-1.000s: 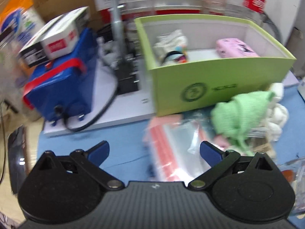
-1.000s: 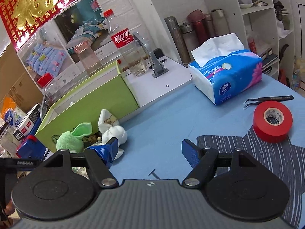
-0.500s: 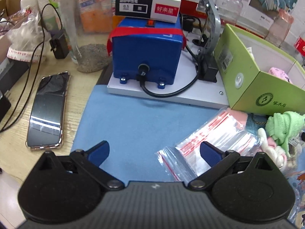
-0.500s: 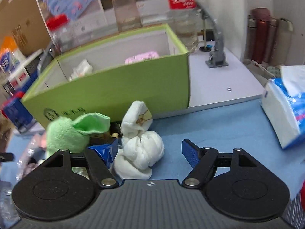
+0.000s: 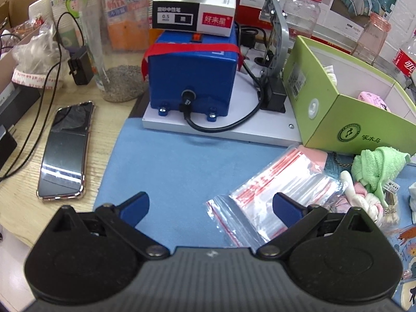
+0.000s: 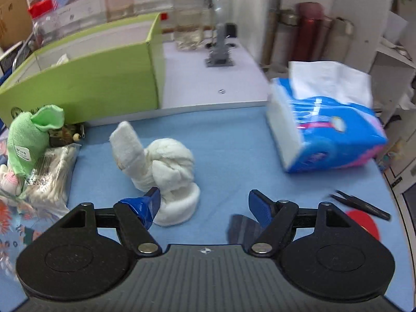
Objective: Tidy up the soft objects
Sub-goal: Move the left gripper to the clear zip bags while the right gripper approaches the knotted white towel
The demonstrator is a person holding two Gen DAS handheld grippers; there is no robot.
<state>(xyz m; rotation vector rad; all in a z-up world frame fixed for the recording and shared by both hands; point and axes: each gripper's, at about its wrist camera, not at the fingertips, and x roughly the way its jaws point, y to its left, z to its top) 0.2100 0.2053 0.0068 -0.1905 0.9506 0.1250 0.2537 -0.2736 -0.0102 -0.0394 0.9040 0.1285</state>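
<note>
The right tongs (image 6: 204, 205) have closed in on the white towel roll (image 6: 166, 169), its loose end upright; both tongs gape empty.

The white pen box (image 5: 193, 13) atop the blue machine (image 5: 192, 78) shows "0.5" on its black label and red-panel Chinese characters. The green box (image 5: 348, 119) bears a round bird logo. A bag's label (image 6: 39, 182) is blurred.
</note>
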